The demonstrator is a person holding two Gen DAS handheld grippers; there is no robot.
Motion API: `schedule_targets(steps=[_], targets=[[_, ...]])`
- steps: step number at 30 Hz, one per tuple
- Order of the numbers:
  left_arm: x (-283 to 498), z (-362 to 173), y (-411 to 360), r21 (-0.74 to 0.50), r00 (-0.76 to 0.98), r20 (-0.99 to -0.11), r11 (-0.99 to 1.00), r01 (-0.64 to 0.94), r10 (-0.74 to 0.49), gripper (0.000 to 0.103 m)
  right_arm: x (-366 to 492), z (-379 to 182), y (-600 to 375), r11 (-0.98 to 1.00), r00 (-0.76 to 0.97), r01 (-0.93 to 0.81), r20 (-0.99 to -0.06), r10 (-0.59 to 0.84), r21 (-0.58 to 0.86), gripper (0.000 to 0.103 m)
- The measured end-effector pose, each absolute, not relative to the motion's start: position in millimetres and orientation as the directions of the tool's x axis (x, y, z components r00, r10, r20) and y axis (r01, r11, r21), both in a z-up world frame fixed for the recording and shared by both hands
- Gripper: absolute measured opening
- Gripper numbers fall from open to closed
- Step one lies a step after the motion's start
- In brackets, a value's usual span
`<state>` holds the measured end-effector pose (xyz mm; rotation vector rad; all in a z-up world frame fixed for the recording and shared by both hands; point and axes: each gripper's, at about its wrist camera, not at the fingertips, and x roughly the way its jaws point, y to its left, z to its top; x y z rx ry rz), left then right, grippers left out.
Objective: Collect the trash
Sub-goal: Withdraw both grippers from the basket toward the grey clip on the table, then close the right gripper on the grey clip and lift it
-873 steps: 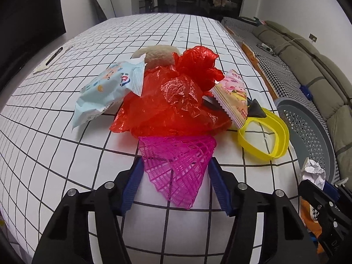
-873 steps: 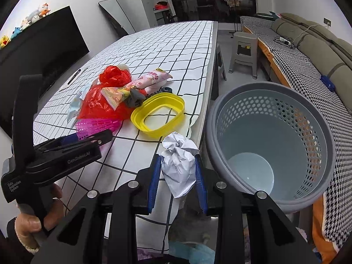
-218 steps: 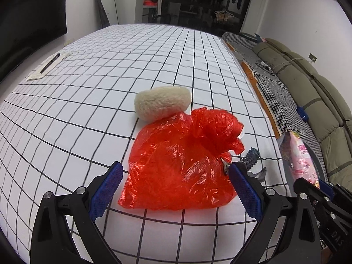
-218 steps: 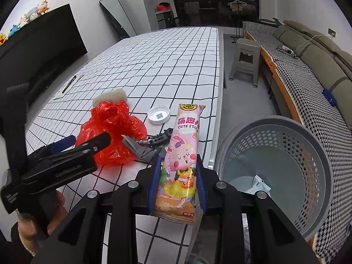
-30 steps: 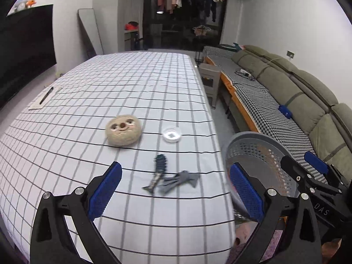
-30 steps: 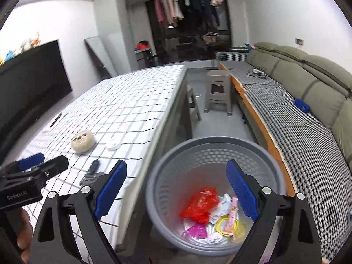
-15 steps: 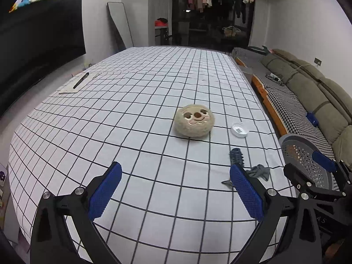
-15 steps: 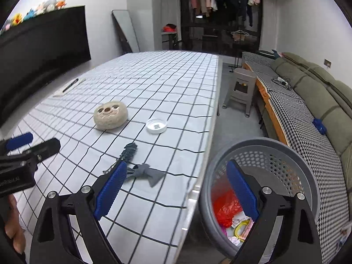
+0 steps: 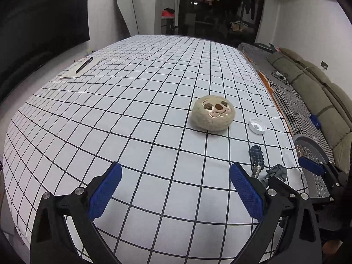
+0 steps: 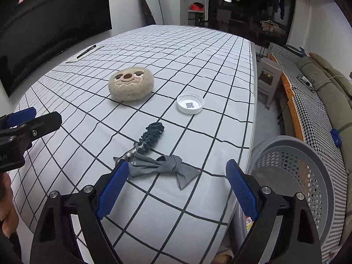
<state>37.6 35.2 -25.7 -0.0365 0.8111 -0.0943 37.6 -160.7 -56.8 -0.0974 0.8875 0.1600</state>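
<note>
Both grippers hang spread wide and empty over the checked table (image 9: 132, 114): ahead of the left gripper (image 9: 176, 189) sits a plush sloth face (image 9: 213, 115), while the right gripper (image 10: 177, 187) hovers just behind a grey cloth bow (image 10: 167, 167) and a knobbly dark tool (image 10: 149, 139), a white cap (image 10: 190, 103) farther ahead, and the grey basket (image 10: 308, 176) to its right.

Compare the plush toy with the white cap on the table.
The plush toy is tan, fuzzy and domed, with a stitched smiling face; the white cap is smooth, flat and shallow, lying open side up with a QR code inside. The toy is clearly the bulkier and taller of the two. The cap lies nearer the table edge on the bin side. Both are roundish and rest untouched on the checked cloth.
</note>
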Motion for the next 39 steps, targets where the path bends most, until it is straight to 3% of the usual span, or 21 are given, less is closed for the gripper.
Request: schedule_targets(steps=[9, 19, 39], targets=[[41.0, -27.3, 32.0, -0.071, 0.677, -0.730, 0.995, 0.065, -0.096, 0.097, 46.0, -65.6, -151.1, 0.977, 0.588, -0.213, -0.802, 0.106, -0.027, 0.062], [37.0, -28.2, 18.8, -0.070, 0.667, -0.737, 0.994, 0.087, -0.110, 0.097, 40.8, -63.5, -157.4, 0.972, 0.589, -0.230, -0.788, 0.177, 0.046, 0.009], [50.4, -44.4, -35.7, -0.048, 0.616, -0.775, 0.986, 0.159, -0.137, 0.097, 10.2, -43.4, -204.0, 0.980, 0.635, -0.161, -0.748, 0.193, 0.116, 0.007]])
